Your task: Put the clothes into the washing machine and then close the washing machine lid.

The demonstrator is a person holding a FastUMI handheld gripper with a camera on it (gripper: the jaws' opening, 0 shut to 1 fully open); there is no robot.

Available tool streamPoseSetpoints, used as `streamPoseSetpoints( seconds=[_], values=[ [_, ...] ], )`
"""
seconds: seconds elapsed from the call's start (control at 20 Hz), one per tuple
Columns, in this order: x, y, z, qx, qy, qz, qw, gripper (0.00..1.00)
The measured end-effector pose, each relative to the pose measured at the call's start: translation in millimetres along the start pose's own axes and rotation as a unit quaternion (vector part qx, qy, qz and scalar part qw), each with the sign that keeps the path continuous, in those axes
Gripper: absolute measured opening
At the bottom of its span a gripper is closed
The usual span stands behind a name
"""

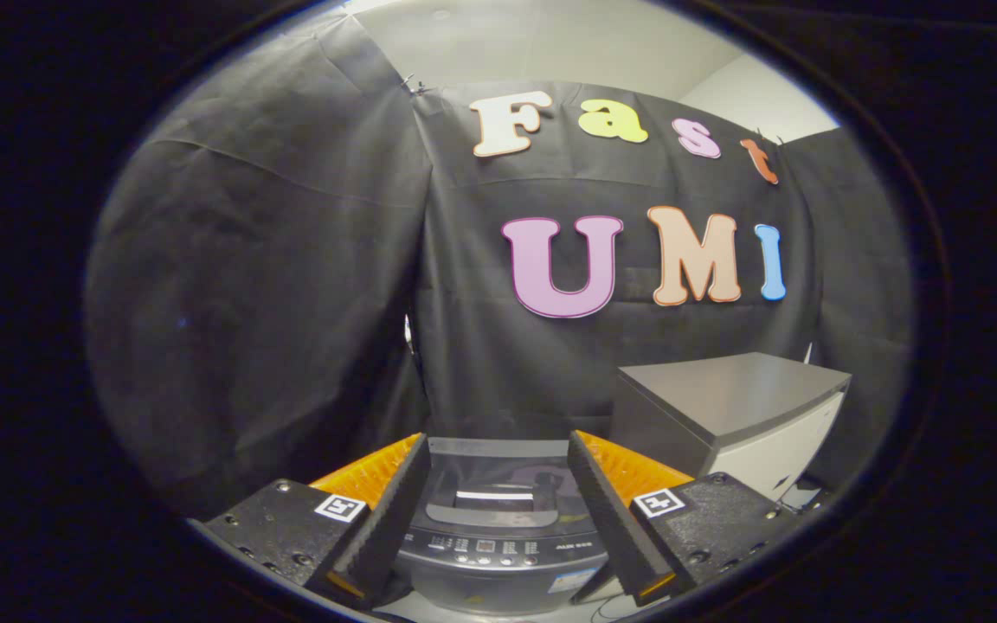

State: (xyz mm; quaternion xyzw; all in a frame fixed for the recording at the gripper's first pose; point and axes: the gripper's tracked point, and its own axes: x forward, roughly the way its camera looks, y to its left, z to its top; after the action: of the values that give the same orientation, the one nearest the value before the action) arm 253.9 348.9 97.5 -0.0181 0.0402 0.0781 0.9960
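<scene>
A grey top-loading washing machine (498, 541) stands below me, seen between my two fingers. Its dark glass lid (498, 493) lies flat and shut over the tub, and a row of buttons runs along its front panel. My gripper (498, 450) hangs above the machine, open, with nothing between its fingers (395, 502). No clothes are in sight.
A grey and white cabinet (723, 415) stands to the right of the washing machine, close beside it. Black booth cloth closes off the space behind and to the left.
</scene>
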Motion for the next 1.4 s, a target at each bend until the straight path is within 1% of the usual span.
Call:
streamPoseSetpoints(
  seconds=[0.15,0.25,0.55,0.75,0.85,0.95,1.1,1.25,1.4],
  values=[
    [-25,-17,-1,-0.024,-0.029,-0.014,0.999,0.97],
    [-36,-32,-2,-0.026,-0.046,-0.026,0.998,0.97],
    [-73,-47,19,-0.039,-0.086,-0.026,0.995,0.97],
    [-88,-54,10,-0.029,-0.083,-0.018,0.996,0.97],
    [-97,-63,10,-0.023,-0.09,-0.027,0.995,0.97],
    [-101,-67,6,-0.004,-0.1,-0.026,0.995,0.97],
    [-98,-72,-17,0.03,-0.081,-0.022,0.996,0.97],
    [-94,-84,-36,0.029,-0.051,-0.036,0.998,0.97],
    [-96,-93,-38,0.018,-0.048,-0.045,0.998,0.97]
  ],
)
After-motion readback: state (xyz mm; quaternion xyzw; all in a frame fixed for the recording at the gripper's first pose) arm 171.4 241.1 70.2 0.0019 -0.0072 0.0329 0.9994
